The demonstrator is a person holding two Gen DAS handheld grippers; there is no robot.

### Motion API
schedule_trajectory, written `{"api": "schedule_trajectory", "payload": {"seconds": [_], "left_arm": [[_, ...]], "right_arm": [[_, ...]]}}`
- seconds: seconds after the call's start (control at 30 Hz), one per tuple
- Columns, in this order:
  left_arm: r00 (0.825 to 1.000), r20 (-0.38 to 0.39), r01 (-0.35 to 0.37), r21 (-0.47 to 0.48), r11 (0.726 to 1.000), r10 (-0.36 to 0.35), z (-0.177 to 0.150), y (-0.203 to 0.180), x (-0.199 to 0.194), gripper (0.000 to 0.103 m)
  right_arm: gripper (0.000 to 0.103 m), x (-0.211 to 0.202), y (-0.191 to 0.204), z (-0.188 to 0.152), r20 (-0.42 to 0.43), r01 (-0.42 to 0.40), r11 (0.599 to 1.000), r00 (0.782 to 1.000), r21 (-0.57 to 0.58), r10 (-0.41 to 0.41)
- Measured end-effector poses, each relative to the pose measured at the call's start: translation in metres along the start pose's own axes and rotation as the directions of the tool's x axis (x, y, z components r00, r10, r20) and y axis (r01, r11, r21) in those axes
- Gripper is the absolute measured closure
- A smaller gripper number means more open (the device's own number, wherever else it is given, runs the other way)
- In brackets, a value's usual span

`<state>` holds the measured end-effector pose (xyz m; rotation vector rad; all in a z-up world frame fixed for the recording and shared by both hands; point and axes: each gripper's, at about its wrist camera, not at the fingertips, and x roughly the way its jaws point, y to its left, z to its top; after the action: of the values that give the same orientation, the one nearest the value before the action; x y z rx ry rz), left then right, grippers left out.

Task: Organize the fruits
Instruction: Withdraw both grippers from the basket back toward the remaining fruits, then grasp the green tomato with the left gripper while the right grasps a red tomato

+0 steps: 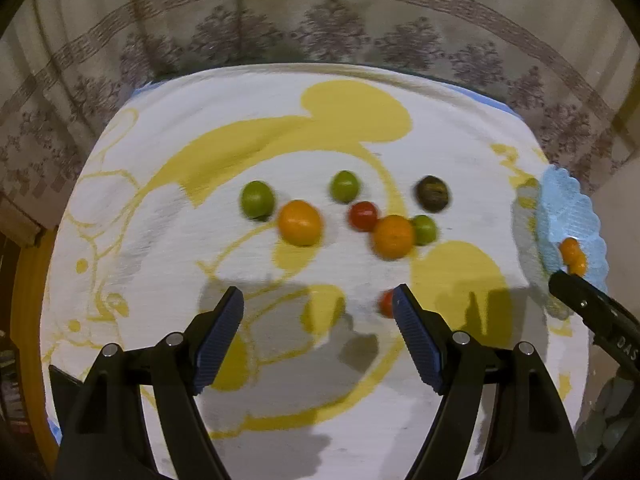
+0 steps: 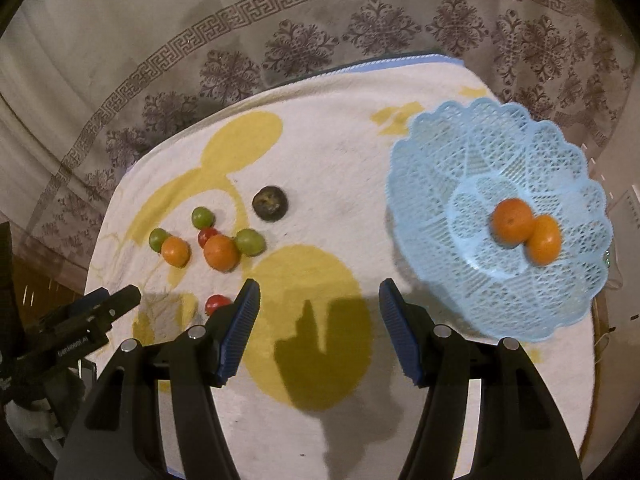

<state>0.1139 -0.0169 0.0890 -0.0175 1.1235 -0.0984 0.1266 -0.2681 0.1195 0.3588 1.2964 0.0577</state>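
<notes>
So both grippers hang over the worktop (image 2: 360,184), which has a white towel with big yellow cartoon shapes spread on it, and a patterned curtain (image 2: 320,40) behind.

The left gripper (image 1: 318,306) has its jaws spread wide with nothing between them, just towel underneath. One small red fruit (image 1: 386,303) sits right at the edge of its right-hand pad, half hidden; can't tell if they touch. The right gripper (image 2: 319,300) also has its jaws apart, a bit narrower, and empty, hovering over a yellow patch of the towel.

Loose fruit is clustered mid-towel. From the left wrist view: a green fruit (image 1: 257,199) touching or just beside an orange one (image 1: 300,222), another green one (image 1: 344,186) further back, a second red one (image 1: 363,216) up against a second orange (image 1: 393,237), which has a smaller green one (image 1: 425,229) tucked behind it. A dark brownish fruit (image 1: 433,193) sits a little apart on the right.

The light blue lacy basket (image 2: 440,152) sits at the right side of the towel, well apart from the cluster. Two oranges (image 2: 512,220) are already in its middle, touching each other.

The view is a bit motion-blurred, so the small details are mushy.
</notes>
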Motion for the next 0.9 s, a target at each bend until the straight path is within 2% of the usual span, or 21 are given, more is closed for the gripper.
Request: {"api": "schedule_trajectory", "payload": {"seconds": [0.47, 0.77, 0.9], "left_arm": [[0.999, -0.033, -0.015, -0.054, 0.998, 0.013, 0.023, 0.058, 0.037, 0.027], [0.999, -0.041, 0.027, -0.072, 0.997, -0.030, 0.053, 0.067, 0.065, 0.027], [0.996, -0.056, 0.066, -0.100, 0.993, -0.071, 0.065, 0.070, 0.081, 0.027]], "right_arm": [[0.039, 0.037, 0.038, -0.020, -0.073, 0.015, 1.000, 0.997, -0.021, -0.016], [0.039, 0.059, 0.054, -0.025, -0.106, 0.020, 0.999, 0.994, -0.028, -0.023], [0.039, 0.068, 0.059, -0.026, -0.122, 0.021, 0.999, 0.992, -0.031, -0.024]]}}
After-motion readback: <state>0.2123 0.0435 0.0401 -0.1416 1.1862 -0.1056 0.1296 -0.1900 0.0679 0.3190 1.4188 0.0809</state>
